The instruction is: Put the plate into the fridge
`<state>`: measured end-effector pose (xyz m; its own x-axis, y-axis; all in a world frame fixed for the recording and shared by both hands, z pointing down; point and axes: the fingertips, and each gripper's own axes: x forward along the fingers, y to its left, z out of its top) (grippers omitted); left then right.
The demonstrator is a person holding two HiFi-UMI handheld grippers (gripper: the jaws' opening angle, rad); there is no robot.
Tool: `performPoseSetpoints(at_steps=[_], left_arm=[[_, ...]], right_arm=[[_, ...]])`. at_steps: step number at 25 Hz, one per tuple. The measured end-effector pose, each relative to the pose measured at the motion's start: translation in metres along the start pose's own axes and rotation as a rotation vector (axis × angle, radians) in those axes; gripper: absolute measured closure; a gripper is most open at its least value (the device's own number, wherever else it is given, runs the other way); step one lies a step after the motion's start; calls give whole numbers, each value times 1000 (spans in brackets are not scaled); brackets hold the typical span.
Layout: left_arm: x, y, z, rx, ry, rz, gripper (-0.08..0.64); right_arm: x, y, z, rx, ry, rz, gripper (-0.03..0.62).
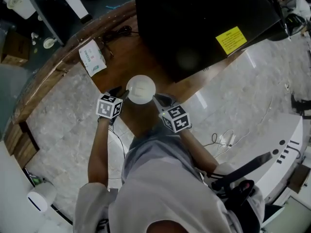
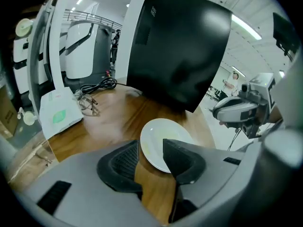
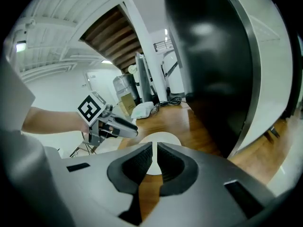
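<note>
A small white plate sits over the brown wooden counter, just in front of the black fridge, whose door looks closed. My right gripper is at the plate's right rim; in the right gripper view its jaws are closed on the thin white edge of the plate. My left gripper is at the plate's left rim. In the left gripper view the jaws stand apart with the plate reaching between them, and bare wood shows in the gap.
A white packet with green print and a black cable lie on the counter to the left, with folded glasses nearby. A yellow label is on the fridge. Marble floor and a white machine are to the right.
</note>
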<state>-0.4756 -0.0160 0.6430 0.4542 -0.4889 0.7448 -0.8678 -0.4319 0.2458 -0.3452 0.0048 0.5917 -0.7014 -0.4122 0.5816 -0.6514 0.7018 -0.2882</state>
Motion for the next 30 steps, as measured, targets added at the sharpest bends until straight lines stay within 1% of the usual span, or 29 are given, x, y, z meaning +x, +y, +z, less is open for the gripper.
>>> performPoseSetpoints(at_steps=[4,7,9,11,15,20,25,30], left_arm=[[31,22,4,-25,64,-3,410],[51,26,7,-40,87,-22,410],[60,26,5,-34,106,-27,410],[64,26,1,-24,121,-32,410],[68,31,-4,-26,132,-30,410],[73,27,-14,-10,169,-62,411],[72,27,-16,-22,160,-85,413],[72,26,-17,-18,158,-96,414]], right_arm=[[31,-32,-27,141,57,-30,574],[49,-56,-42,223,91,-52,572],[57,-65,-50,246,118,-58,553],[66,-70,-59,253,157,-61,507],[79,-73,-69,308,207,-52,497],[85,-75,-70,373,200,-54,492],[86,-78,-72,450,185,-56,491],[91,-79,-70,543,159,-27,492]])
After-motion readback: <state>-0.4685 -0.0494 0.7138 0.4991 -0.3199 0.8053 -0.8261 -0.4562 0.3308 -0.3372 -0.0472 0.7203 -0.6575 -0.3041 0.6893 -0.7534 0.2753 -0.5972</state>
